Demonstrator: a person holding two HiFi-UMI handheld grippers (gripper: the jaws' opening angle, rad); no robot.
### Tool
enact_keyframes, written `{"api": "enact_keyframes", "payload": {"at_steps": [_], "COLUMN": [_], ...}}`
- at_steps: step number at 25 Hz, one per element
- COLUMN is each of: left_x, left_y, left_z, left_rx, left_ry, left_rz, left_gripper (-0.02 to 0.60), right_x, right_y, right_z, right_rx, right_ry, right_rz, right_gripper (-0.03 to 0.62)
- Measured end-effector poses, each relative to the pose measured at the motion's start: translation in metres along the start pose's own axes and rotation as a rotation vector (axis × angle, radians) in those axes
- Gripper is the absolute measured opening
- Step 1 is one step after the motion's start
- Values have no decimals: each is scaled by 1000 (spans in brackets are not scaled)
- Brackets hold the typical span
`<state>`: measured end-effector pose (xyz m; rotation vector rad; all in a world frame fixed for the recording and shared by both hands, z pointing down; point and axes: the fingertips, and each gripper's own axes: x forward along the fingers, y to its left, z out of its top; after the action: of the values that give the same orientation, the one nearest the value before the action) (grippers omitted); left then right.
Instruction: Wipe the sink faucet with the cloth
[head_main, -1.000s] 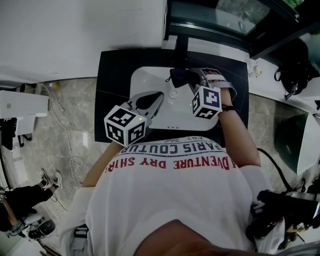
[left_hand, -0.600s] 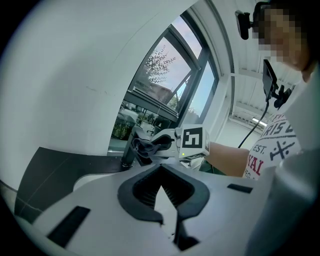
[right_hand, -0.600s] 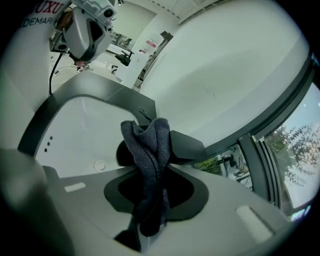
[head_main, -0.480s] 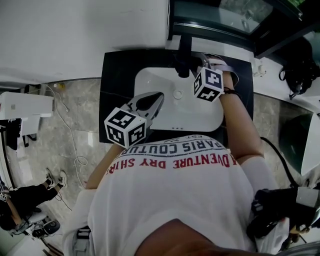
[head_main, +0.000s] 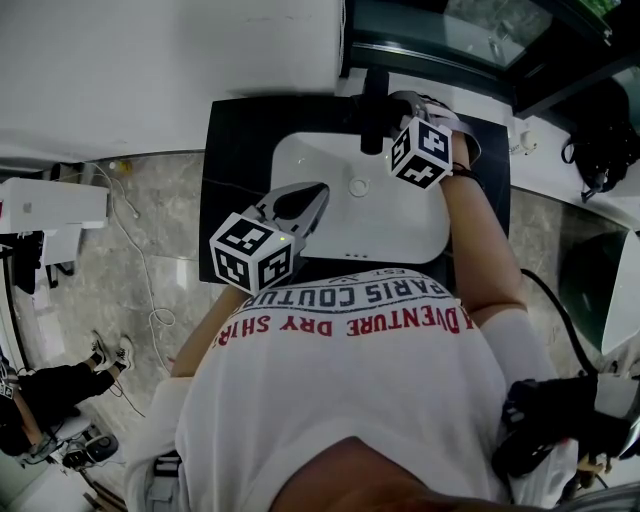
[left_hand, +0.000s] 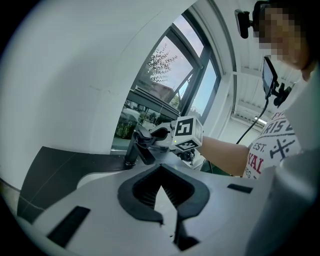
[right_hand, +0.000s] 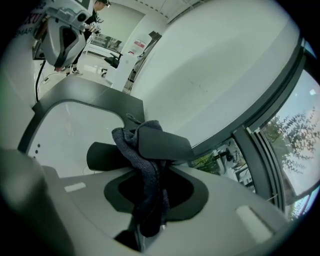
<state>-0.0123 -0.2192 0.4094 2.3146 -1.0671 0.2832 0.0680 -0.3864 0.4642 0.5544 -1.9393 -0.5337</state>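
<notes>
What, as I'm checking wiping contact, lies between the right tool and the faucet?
A dark knitted cloth, clamped in the right tool, bunched against the black faucet; the right gripper view shows it.

**Cam layout: one overhead, two tool-mounted**

Head cam sits above the person, aimed steeply down from well back. It covers the whole sink (head_main: 330, 215) and the dark worktop (head_main: 235, 150).

The cam on the left tool (head_main: 318, 192) sits low over the sink, facing the faucet (left_hand: 135, 150) and window.

The cam on the right tool (left_hand: 156, 133) is right up against the faucet, looking back across the basin.

All three share faucet and sink.
</notes>
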Motion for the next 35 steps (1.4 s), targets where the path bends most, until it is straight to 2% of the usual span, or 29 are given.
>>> {"api": "enact_keyframes", "payload": {"at_steps": [9,25,27,29,32,35], "left_x": [6,16,17,18,20,22], "left_y": [-7,-20,-19,-17,-13,-10], "left_z": [-3,-5,-8,-10,-11,-12], "left_rx": [5,7,2,-3,-13,-22], "left_ry": [6,11,14,16,18,22], "left_rz": [-14,-25,-23,-20,-13,-7], "left_gripper": [2,2,2,2,0,1], "right_x": [-13,-54,-63,-65,-52,-33], "right_y": [1,38,55,79,113,126], "right_z": [2,9,16,18,4,-14], "right_rx": [20,-9,1,14,-8,12], "right_ry": [-27,-79,-124,-155,-134,-108], "right_rz": [-28,-8,17,77,164,185], "right_gripper": [80,80,78,80,80,80]}}
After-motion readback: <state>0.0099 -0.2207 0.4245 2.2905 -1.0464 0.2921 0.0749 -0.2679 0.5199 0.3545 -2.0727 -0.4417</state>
